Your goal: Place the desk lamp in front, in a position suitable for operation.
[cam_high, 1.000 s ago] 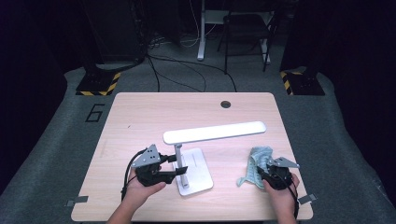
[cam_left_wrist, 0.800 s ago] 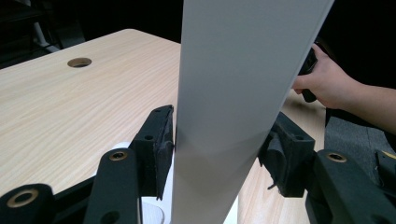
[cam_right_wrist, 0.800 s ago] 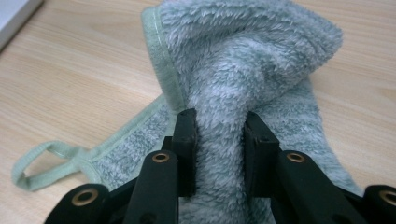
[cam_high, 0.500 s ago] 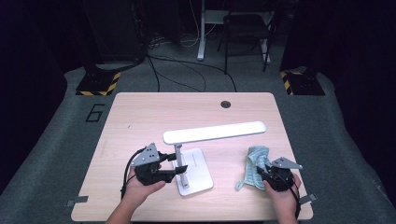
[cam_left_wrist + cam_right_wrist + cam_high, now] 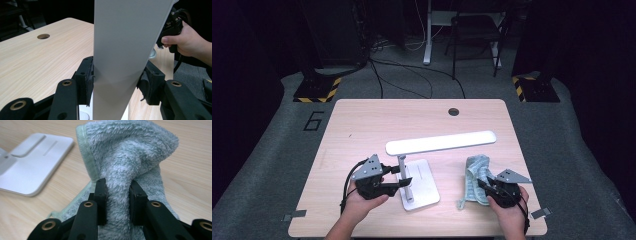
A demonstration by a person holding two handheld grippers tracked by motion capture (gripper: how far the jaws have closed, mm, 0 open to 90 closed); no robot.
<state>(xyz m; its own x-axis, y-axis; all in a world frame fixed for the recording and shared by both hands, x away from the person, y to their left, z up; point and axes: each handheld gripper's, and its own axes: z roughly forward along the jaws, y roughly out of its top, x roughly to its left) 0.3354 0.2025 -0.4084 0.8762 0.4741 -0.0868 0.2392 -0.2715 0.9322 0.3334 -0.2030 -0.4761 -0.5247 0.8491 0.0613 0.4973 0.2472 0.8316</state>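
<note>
Tools [image 5: 404,181] over pale wooden table [image 5: 377,125], dark room.

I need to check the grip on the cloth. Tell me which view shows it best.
The right gripper view: the blue-green cloth bunches up close between the fingers. The high view shows it small at the right gripper.

White lamp [image 5: 439,142]; pale green towel [image 5: 476,175]; black tools
</note>
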